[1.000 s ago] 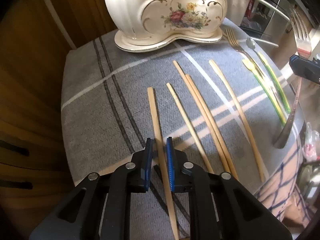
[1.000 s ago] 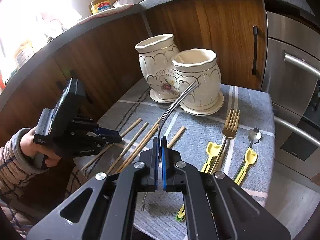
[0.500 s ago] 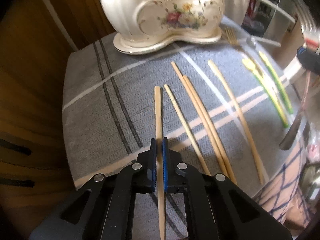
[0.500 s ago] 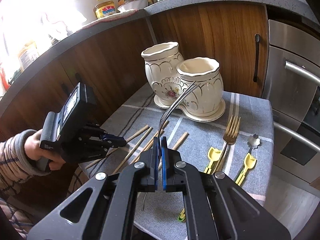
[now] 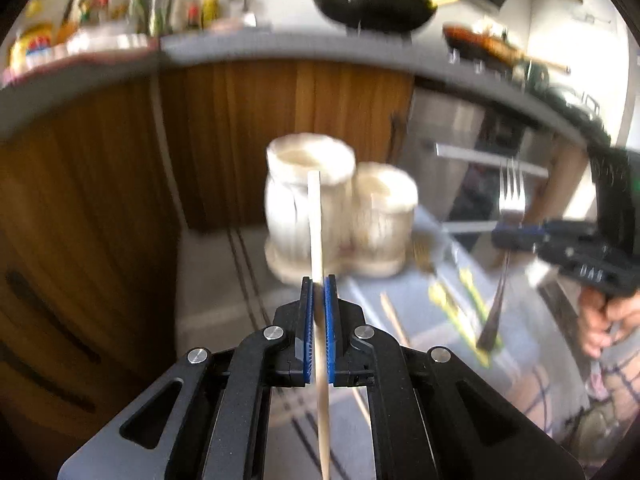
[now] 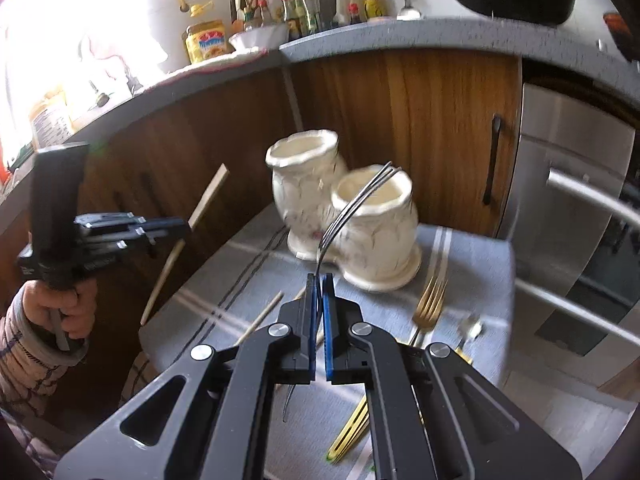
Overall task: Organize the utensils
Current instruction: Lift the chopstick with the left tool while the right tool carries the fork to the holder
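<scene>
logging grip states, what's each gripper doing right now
Left gripper: closed on a wooden chopstick, lifted clear.
Right gripper: closed on a silver fork, tines up.

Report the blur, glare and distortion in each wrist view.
Left wrist view: heavy motion blur smears the ceramic holder and tablecloth, while the left gripper and its chopstick stay sharp. Right wrist view: mostly sharp, mild blur on the holder, window glare blown out top left. Both: fisheye bends the countertop.
</scene>
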### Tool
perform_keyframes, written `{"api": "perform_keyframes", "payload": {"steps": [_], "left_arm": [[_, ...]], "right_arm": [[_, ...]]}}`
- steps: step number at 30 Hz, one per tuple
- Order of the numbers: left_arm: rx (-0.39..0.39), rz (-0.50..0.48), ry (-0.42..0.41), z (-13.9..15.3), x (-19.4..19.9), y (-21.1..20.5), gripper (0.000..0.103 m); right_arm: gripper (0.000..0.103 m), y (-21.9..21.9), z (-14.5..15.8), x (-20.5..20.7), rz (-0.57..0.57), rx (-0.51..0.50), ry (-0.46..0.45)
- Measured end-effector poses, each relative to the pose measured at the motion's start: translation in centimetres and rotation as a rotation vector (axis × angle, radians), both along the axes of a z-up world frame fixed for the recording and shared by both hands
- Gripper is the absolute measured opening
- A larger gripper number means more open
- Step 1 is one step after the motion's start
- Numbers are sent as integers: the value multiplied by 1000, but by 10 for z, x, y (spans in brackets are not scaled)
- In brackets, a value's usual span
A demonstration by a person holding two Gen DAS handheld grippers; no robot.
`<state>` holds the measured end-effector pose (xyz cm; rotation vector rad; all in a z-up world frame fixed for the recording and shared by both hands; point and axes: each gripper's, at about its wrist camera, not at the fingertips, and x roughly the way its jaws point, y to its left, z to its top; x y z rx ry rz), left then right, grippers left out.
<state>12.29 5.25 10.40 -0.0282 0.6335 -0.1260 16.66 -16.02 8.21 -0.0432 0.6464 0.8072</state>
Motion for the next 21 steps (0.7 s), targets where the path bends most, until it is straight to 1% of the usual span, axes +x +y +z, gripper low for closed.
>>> {"api": "perform_keyframes", "payload": {"steps": [2,6,8,10,11,13,16,17,19,20,21], "left_arm": [[-22,-13,-80,19,6,3,6],[-41,-18,-185,48,32,-3,6],[-39,-28,-233,60,50,-9,6],[-41,-22,-262,70,67,-7,6],[-55,-22,-290,76,78,-8,6],[-73,-8,-324,83,93,-4,6],[-130,-5,-388,88,111,4,6],[-147,18,-410,86,119,8,6],[-179,31,-430,82,128,12,6],[-176,66,-440,76,135,14,6],[-180,74,-441,72,139,14,6]], "right_arm": [[2,2,13,8,-13,2,-31],[2,6,38,27,-50,0,-90],[2,8,47,37,-65,0,-111],[2,14,58,48,-81,-12,-142],[2,17,63,55,-87,-16,-156],[2,23,70,66,-98,-22,-180],[2,31,77,86,-122,-28,-204],[2,33,77,92,-126,-30,-206],[2,38,76,103,-133,-34,-210],[2,41,75,107,-136,-38,-213],[2,44,72,112,-137,-42,-215]]}}
